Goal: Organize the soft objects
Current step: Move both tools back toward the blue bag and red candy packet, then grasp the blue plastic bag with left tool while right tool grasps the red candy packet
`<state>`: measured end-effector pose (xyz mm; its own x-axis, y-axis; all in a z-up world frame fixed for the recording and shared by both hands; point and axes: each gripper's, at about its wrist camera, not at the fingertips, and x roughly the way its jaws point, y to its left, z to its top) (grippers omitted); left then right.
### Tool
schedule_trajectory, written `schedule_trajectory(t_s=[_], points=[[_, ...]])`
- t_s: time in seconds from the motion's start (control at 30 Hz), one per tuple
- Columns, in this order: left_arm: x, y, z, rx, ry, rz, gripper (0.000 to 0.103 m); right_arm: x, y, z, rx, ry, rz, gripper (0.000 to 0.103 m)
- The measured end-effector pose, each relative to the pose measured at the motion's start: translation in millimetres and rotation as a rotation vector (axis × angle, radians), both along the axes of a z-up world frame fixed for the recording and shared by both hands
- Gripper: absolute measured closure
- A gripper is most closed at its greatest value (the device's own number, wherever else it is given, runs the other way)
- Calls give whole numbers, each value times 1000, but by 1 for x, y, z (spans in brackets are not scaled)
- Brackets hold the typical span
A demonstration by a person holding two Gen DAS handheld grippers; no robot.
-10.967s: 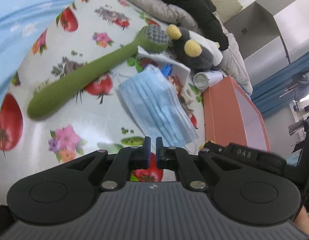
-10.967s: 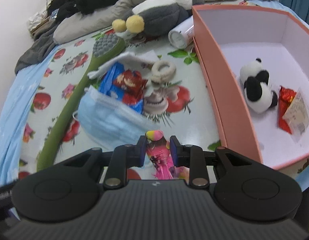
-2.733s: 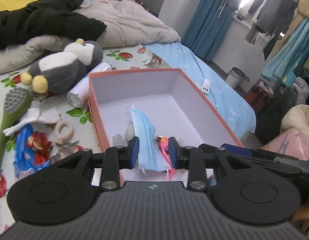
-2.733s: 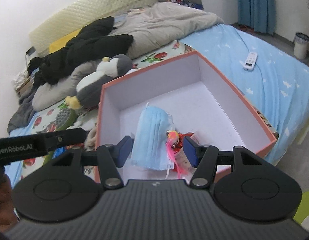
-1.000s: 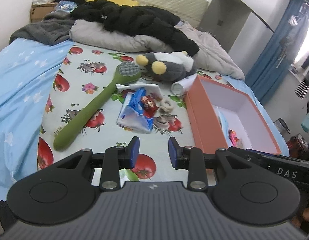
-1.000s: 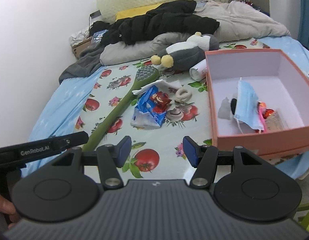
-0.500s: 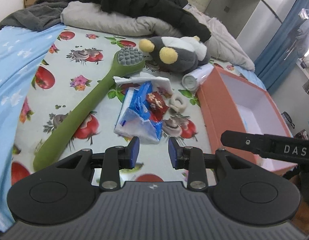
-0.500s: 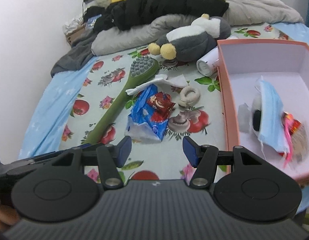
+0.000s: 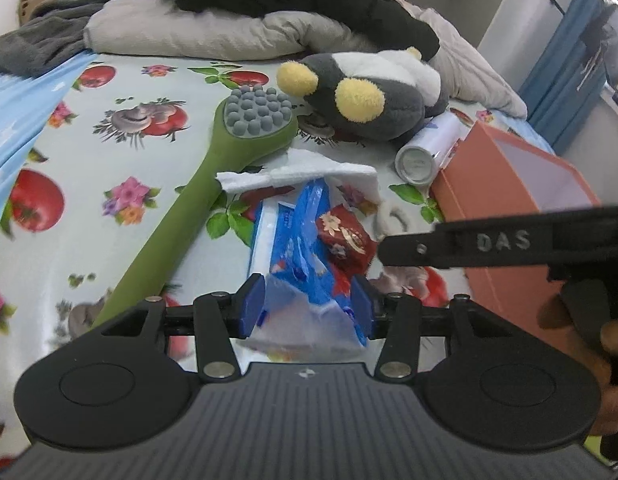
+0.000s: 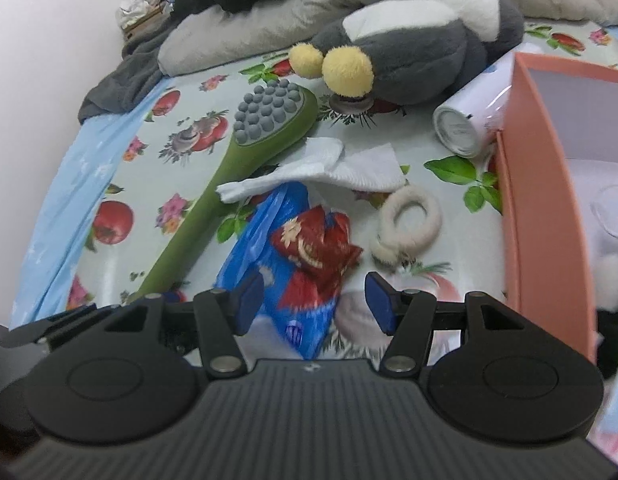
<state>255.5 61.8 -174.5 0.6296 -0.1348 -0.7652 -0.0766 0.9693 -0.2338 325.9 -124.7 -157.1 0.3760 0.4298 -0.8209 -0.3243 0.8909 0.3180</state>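
Now both grippers straddle the blue tissue pack (image 9: 297,256), jaws apart, nothing clamped. Left gripper (image 9: 307,306) brackets its near end; right gripper (image 10: 315,302) sits over the red wrapper (image 10: 313,248). Pack's long axis runs away from the jaws, toward the white tissue (image 10: 329,168).

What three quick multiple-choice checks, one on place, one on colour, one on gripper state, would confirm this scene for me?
1. Where is the white tissue?
A. inside the box
B. on the bed, beside the brush head
C. on the plush

2. What colour is the brush handle?
A. green
B. pink
C. black

3. How do the left gripper jaws stand?
A. open around the blue pack's near end
B. shut on the pack
C. shut, empty

Key: 1 B, the tissue lies on the sheet by the grey bristles; 2 A, the handle is olive green; 3 A, both pads stand apart, flanking the pack.
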Motion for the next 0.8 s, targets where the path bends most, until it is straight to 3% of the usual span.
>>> schedule_trajectory(t_s=[0.23, 0.5, 0.57, 0.63, 0.73, 0.8], points=[[23, 5, -23, -6, 20, -20, 53, 26, 19, -22, -69, -12, 37, 47], [31, 6, -39, -11, 55, -25, 77, 35, 33, -39, -54, 6, 84, 50], [29, 6, -37, -2, 56, -3, 86, 33, 35, -37, -63, -12, 95, 61], [27, 6, -35, 0, 57, 9, 88, 31, 35, -33, -74, -25, 100, 72], [21, 4, -30, -9, 47, 20, 90, 25, 31, -29, -70, -27, 103, 76], [15, 2, -27, -6, 48, 33, 90, 20, 30, -25, -76, -33, 104, 92]])
